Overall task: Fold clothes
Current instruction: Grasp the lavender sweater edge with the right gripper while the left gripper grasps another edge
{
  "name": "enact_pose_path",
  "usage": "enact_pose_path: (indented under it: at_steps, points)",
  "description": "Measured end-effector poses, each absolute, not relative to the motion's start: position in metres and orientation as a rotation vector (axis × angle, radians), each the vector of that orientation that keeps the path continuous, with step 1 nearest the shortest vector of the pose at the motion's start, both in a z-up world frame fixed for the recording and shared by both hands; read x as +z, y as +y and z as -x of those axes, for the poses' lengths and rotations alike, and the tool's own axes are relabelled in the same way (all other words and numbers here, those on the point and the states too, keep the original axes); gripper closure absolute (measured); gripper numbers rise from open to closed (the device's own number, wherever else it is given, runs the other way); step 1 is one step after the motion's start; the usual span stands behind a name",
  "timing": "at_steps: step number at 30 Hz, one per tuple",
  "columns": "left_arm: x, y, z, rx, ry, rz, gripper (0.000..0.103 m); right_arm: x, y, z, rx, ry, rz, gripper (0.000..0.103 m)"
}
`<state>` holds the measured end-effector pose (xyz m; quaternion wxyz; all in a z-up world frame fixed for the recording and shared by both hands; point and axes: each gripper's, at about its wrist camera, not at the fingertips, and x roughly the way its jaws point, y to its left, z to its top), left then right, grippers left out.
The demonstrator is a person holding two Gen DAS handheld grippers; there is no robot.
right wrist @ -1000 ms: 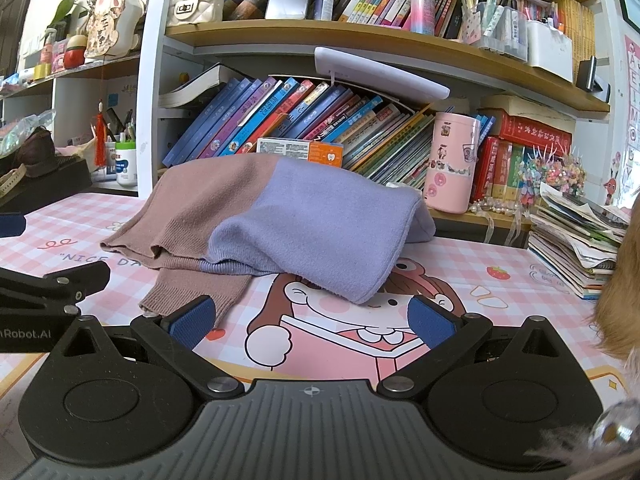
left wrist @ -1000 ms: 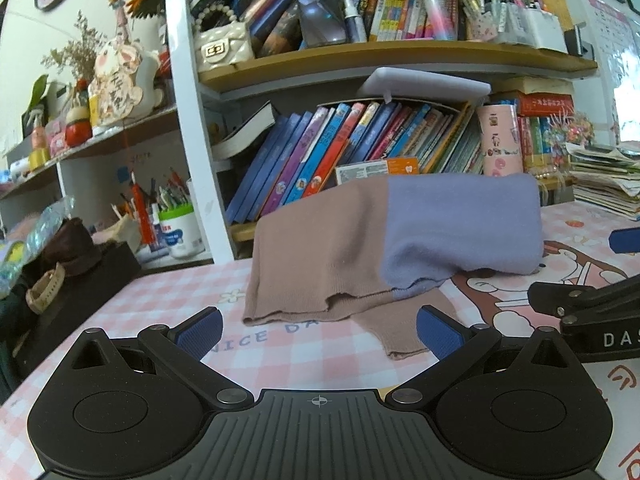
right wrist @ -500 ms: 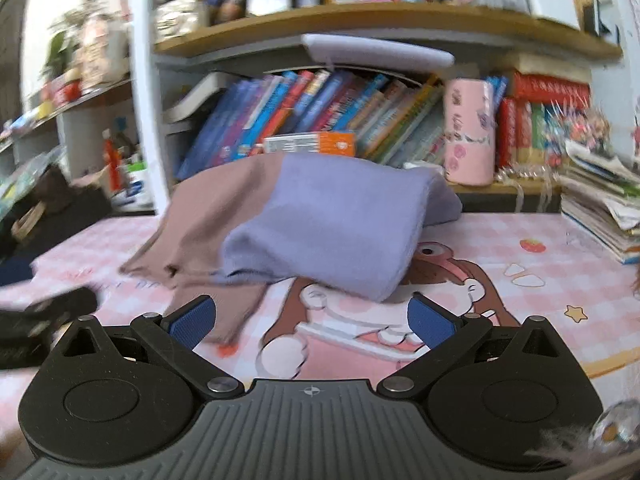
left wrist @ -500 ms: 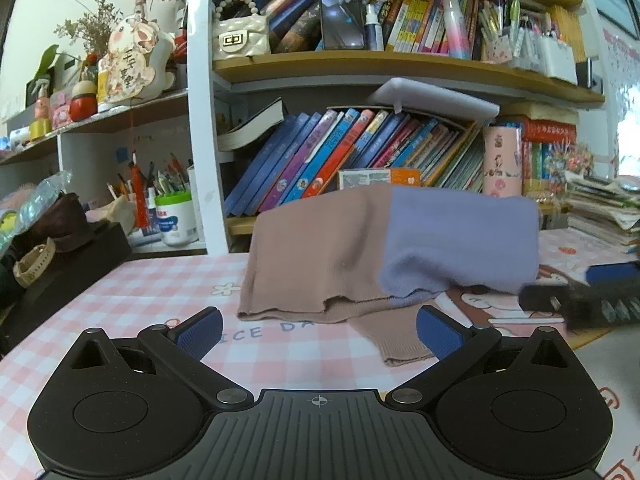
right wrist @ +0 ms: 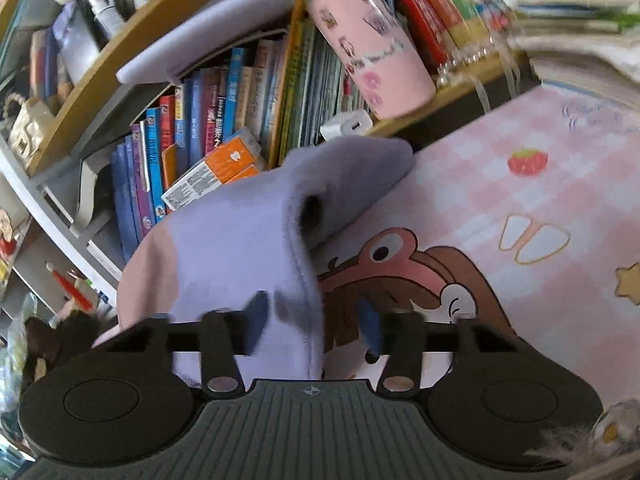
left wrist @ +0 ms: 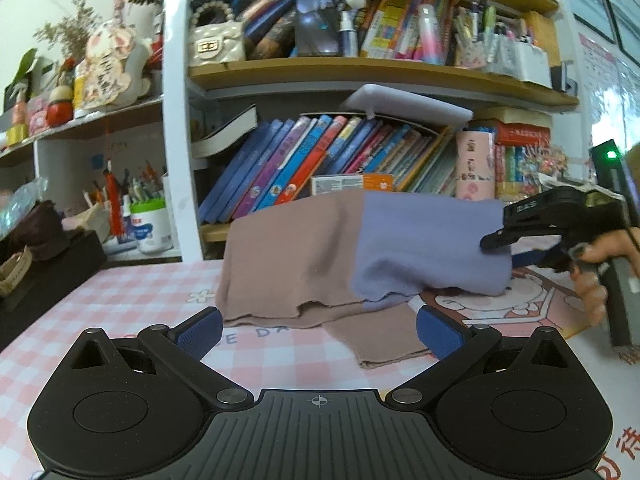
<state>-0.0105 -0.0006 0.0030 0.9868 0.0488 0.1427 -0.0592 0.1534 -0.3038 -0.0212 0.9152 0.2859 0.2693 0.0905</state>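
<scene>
Sweater (right wrist: pixel 240 248) edge between half-closed right claw (right wrist: pixel 312 316) fingers.

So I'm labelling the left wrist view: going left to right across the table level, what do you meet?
Black box → white pen pot → brown half of the garment → lilac half → right gripper → hand holding it.

Right gripper (right wrist: pixel 312 320) fingertips (motion-blurred)
</scene>
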Motion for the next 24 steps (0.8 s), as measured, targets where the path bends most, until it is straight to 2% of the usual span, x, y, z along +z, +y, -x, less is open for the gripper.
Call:
enact_pose_path:
  at_steps: [1, 3, 11, 19, 23, 24]
  points:
    - [0.003, -0.002, 0.011, -0.121, 0.285, -0.104, 0.0, -0.023, -0.304, -0.154, 0.207, 0.555, -0.596, 0.087]
    - [0.003, -0.003, 0.01, -0.124, 0.289, -0.113, 0.0, -0.025, -0.302, -0.153, 0.247, 0.554, -0.61, 0.095]
    - [-0.001, -0.021, 0.007, -0.171, 0.316, -0.215, 0.0, -0.001, -0.264, -0.106, 0.6, 0.52, -0.639, 0.096]
    - [-0.01, -0.071, -0.003, -0.259, 0.284, -0.417, 0.001, 0.004, -0.26, -0.087, 0.705, 0.546, -0.751, 0.096]
    - [-0.012, -0.102, -0.021, -0.258, 0.234, -0.482, 0.009, 0.005, -0.263, -0.088, 0.714, 0.55, -0.777, 0.096]
    - [-0.013, -0.109, -0.028, -0.257, 0.225, -0.497, 0.021, 0.004, -0.265, -0.088, 0.714, 0.55, -0.782, 0.096]
